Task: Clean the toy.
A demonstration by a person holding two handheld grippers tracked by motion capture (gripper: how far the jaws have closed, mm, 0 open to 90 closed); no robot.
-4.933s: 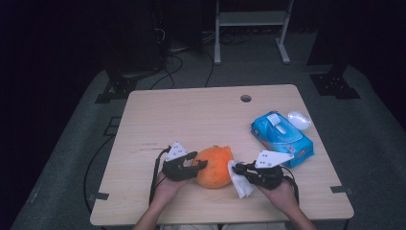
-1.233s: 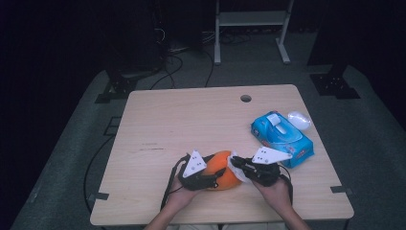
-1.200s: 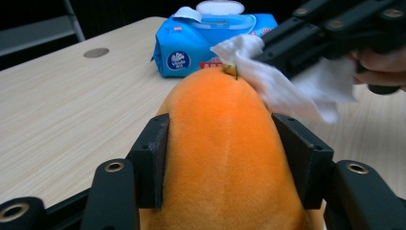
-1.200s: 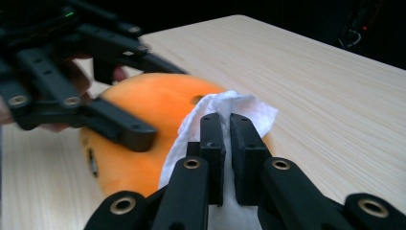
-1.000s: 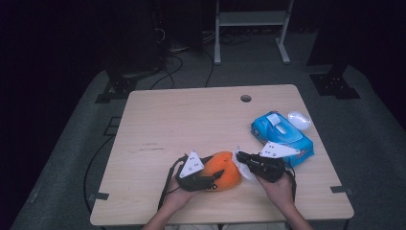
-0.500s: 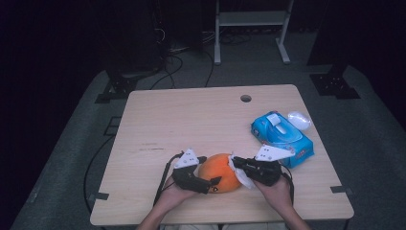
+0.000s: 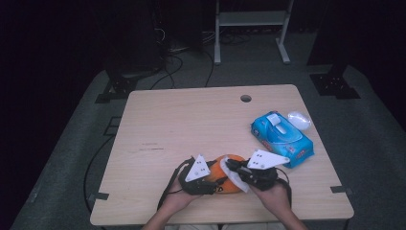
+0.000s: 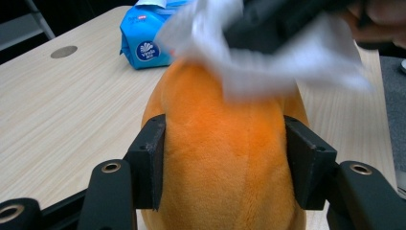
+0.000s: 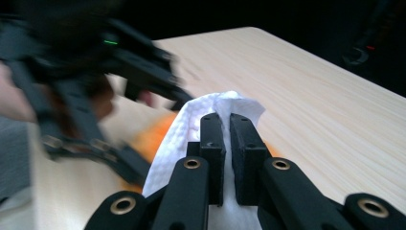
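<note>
Orange plush toy (image 8: 222, 163), round and fuzzy, is my landmark, so everything below is placed off it. It sits on the pale wooden table (image 7: 191, 124) near the front edge, about in the middle, between the person's two hands.

My left gripper (image 7: 210, 182) comes at the toy from its left side. In the left gripper view the two black pads (image 8: 151, 160) sit one on each flank of the plush, pressing into the fur, so it's clamped about half open around the toy's body. Those jaws sprang wider and have just been closing back in, with the toy between them the whole time.

My right gripper (image 7: 234, 168) is on the toy's right, reaching over its top. Its jaws are nearly together, pinching a white crumpled paper wipe (image 9: 210, 112) that sticks up past the tips and drapes down below them. In the left gripper view that wipe lies right on the upper far side of the plush, touching it, with the right gripper blurred just above.

Behind the toy and off to its right, well apart, lies a blue soft pack of wipes (image 7: 282, 139), and just beyond that a small clear plastic lid-like thing (image 7: 299, 120).
</note>
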